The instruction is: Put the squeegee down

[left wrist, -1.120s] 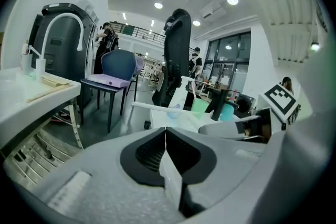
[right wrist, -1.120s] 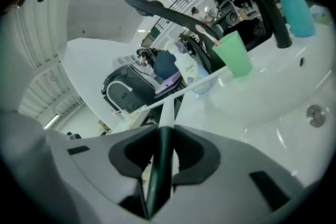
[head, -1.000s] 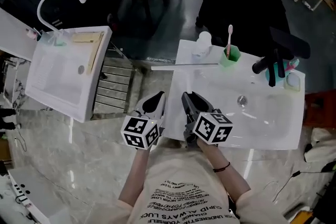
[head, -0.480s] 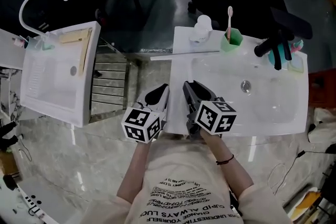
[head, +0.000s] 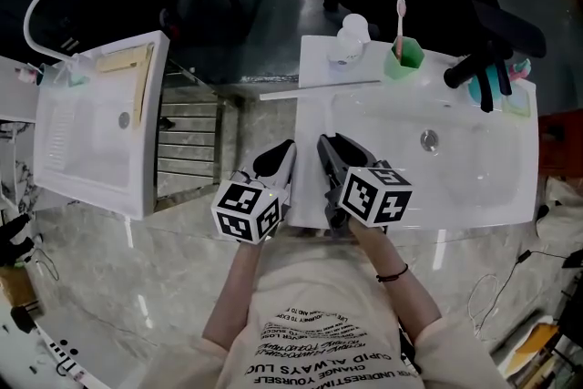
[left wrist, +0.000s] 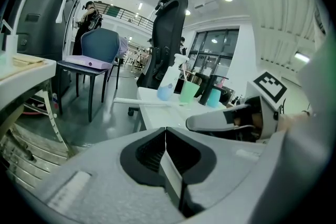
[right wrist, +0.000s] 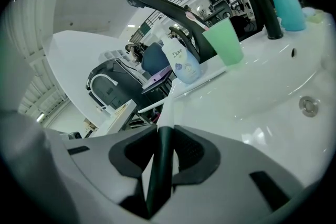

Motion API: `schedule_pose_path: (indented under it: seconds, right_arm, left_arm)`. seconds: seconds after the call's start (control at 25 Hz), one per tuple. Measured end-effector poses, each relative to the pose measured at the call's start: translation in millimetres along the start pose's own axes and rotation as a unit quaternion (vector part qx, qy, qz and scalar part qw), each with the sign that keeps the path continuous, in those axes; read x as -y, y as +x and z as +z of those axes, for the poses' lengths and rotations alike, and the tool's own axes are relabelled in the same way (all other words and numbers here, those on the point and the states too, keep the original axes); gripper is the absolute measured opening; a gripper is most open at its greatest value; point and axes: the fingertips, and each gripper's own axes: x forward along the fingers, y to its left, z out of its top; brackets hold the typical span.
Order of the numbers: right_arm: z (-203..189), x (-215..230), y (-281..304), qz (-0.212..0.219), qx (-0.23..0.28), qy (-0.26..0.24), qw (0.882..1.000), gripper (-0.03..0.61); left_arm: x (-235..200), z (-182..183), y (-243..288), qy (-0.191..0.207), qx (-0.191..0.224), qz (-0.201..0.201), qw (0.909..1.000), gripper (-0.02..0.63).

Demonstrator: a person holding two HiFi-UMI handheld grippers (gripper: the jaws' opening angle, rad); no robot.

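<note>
The squeegee has a long thin white blade [head: 319,89] lying across the back left of the white sink [head: 492,200]. Its dark handle [right wrist: 159,165] runs back between the jaws of my right gripper [head: 326,148], which is shut on it. In the right gripper view the blade [right wrist: 189,89] shows past the jaw tips [right wrist: 160,131]. My left gripper [head: 278,158] hovers just left of the sink's front corner, beside the right one. Its jaws [left wrist: 166,131] are shut with nothing between them.
On the sink's back edge stand a soap bottle [head: 351,41], a green cup with a toothbrush [head: 403,59], a black faucet [head: 474,68] and a blue cup [head: 496,91]. A second white basin [head: 91,132] stands at the left, with a metal rack [head: 191,141] between.
The head view has drifted a little. Both grippers stay at the sink's front edge, and the right one still grips the squeegee handle.
</note>
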Motion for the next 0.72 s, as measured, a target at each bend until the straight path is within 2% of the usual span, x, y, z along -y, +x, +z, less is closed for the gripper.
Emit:
schedule_pose_path:
  seconds: [0.72]
  right_arm:
    - [-5.7, 0.6, 5.7, -0.020, -0.035, -0.021, 0.999, 0.101]
  left_arm:
    - [1.6, -0.2, 0.6, 0.000, -0.001, -0.006, 1.0000, 0.023]
